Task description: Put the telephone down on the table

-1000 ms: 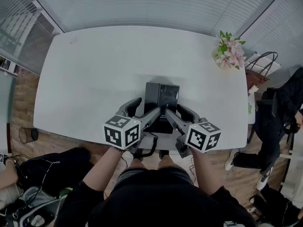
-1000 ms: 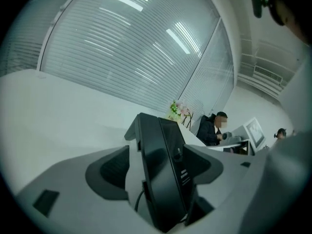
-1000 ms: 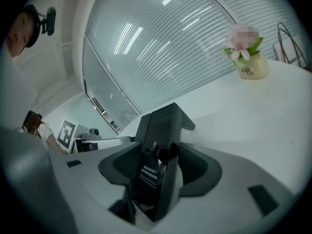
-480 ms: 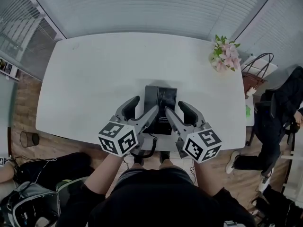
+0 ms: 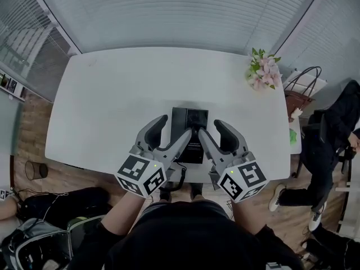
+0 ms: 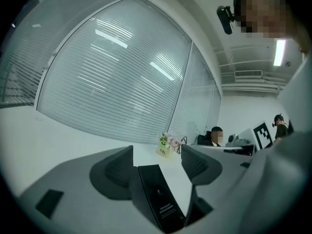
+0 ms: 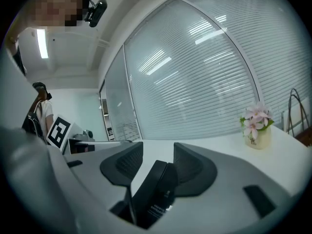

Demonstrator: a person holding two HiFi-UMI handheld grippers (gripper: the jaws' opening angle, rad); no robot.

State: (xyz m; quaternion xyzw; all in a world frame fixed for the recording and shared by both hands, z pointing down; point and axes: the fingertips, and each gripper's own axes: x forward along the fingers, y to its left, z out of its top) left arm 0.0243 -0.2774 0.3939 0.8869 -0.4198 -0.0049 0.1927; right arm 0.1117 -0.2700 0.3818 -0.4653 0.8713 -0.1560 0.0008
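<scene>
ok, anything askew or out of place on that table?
Nothing much. The black rectangular telephone lies flat and square on the white table, close to its near edge, with its black cord hanging over. The pot of pink flowers stands upright.

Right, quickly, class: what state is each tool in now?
Left tool: open, jaws just closing slightly, gripping nothing; telephone lies on the table below.
Right tool: open, jaws just closing slightly, gripping nothing.
</scene>
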